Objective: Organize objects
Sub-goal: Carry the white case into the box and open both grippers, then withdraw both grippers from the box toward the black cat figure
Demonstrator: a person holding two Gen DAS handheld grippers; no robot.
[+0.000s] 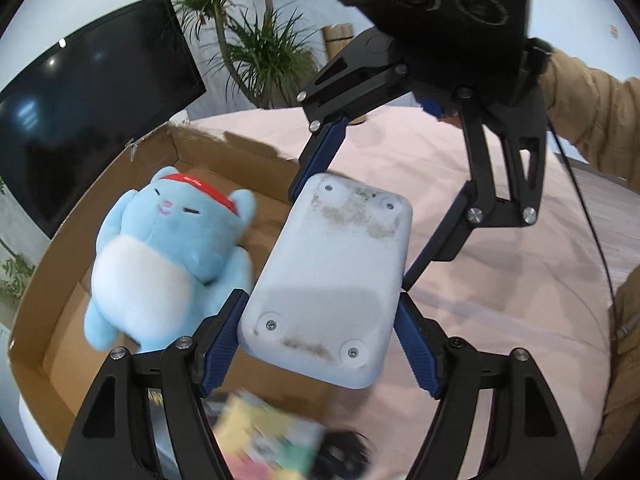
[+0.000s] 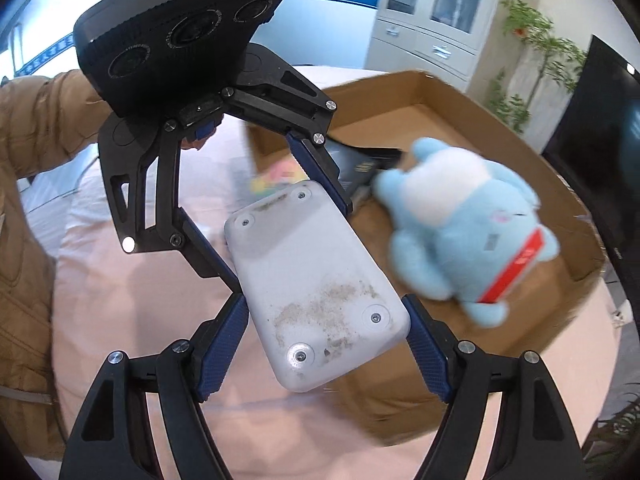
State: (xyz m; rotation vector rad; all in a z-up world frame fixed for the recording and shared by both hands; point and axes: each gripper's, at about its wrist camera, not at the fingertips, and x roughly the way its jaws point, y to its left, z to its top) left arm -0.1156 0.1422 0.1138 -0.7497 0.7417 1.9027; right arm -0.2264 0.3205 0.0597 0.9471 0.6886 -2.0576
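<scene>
A pink-covered bench (image 1: 500, 240) carried an open cardboard box (image 1: 52, 320) with a blue plush bear (image 1: 160, 256) lying inside. Above the box's near edge hung a white casing (image 1: 328, 280), underside up. The left tool (image 1: 320, 320) clamped one end, the right tool (image 2: 326, 330) the other. Lowering it level, both releasing together, would likely seat it cleanly beside the bear.

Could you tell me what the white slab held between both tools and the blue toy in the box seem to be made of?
White slab: apparently moulded hard plastic, matte, with recessed screws and grimy scuffs. Blue toy: soft plush fabric, fuzzy pile, with a red headband. Box: brown corrugated cardboard, judging by its raw edges.
</scene>
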